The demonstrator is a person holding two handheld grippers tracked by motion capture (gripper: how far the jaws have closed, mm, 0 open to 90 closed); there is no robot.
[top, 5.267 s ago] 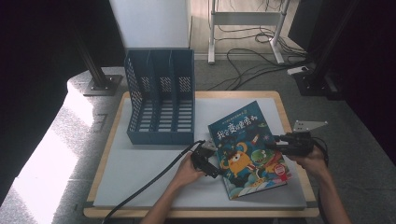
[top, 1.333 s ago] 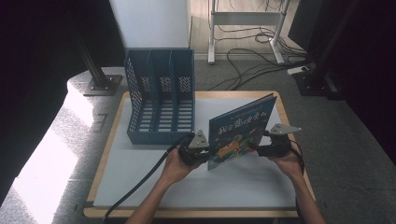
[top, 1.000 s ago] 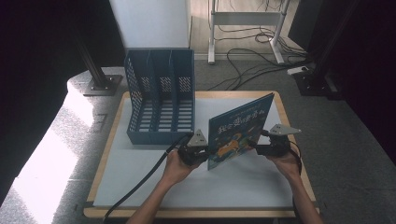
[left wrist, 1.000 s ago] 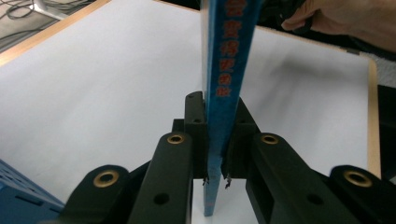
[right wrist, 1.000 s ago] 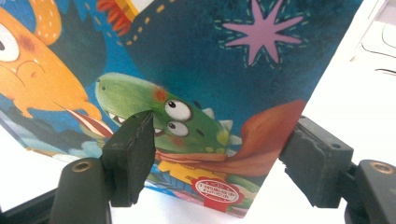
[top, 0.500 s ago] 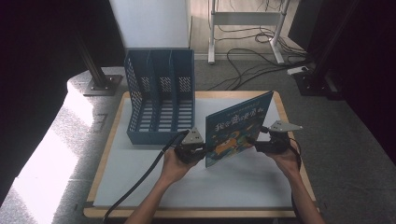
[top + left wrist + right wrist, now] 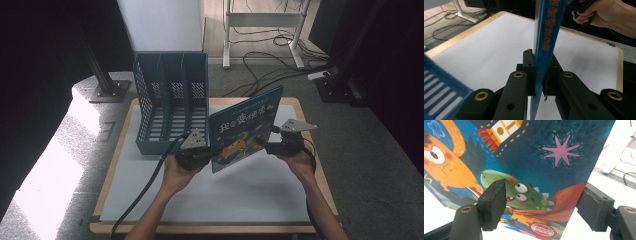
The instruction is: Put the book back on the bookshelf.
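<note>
Blue-covered, the picture book (image 7: 244,127) stood on edge above the white surface (image 7: 150,195), beside the blue file rack (image 7: 170,102). The left hand-held gripper (image 7: 200,159) pinched its lower edge tight; the right hand-held gripper (image 7: 267,146) straddled its far edge, jaws apart, pads seemingly not pressing.

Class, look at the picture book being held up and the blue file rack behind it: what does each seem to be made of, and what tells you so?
Picture book: looks like glossy printed card and paper; it is thin edge-on in the left gripper view and has a bright, smooth printed cover.
File rack: probably moulded plastic with a matt finish; it has one even blue colour and slotted walls and dividers.
</note>
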